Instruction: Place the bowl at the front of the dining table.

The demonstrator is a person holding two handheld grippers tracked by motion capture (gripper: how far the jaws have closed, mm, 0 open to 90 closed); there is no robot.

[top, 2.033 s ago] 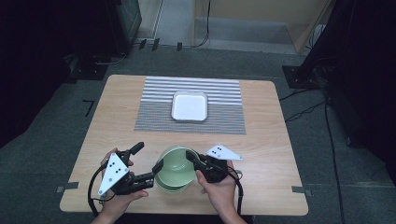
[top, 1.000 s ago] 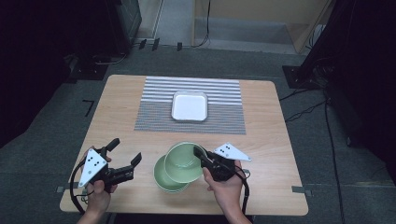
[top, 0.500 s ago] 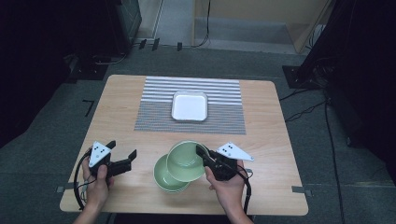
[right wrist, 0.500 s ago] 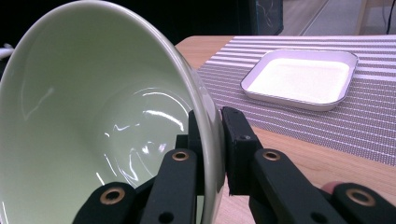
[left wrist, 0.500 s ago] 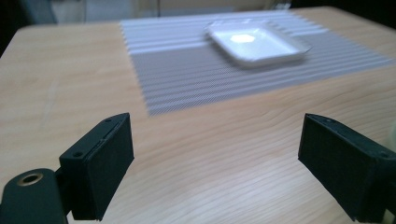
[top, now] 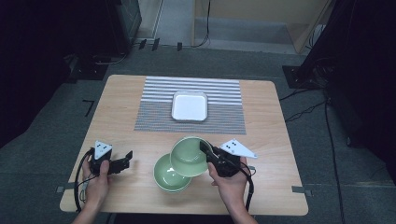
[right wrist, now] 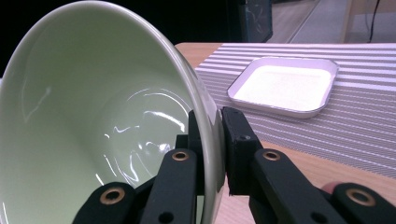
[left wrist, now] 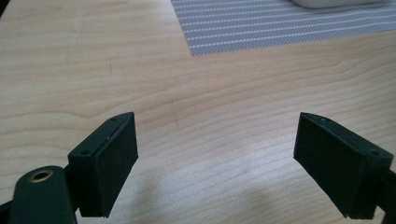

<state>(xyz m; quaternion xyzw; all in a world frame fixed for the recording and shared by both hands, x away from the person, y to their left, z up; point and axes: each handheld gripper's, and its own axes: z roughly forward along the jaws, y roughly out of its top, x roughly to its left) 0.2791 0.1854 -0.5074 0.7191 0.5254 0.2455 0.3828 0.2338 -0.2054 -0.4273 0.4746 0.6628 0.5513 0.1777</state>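
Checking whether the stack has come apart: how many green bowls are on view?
2. One green bowl is lifted and tilted, its rim pinched by the right gripper. The other bowl rests on the table below it. None seems hidden.

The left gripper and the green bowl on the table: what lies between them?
Nothing: in the high view, bare wood separates the left gripper from the lower bowl; its open jaws hold nothing.

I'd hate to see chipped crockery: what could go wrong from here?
The right gripper pinches the upper green bowl by one thin spot on its rim, tilted; it might slip and drop onto the lower green bowl. The left gripper is open and off to the side, so nothing steadies that lower bowl.
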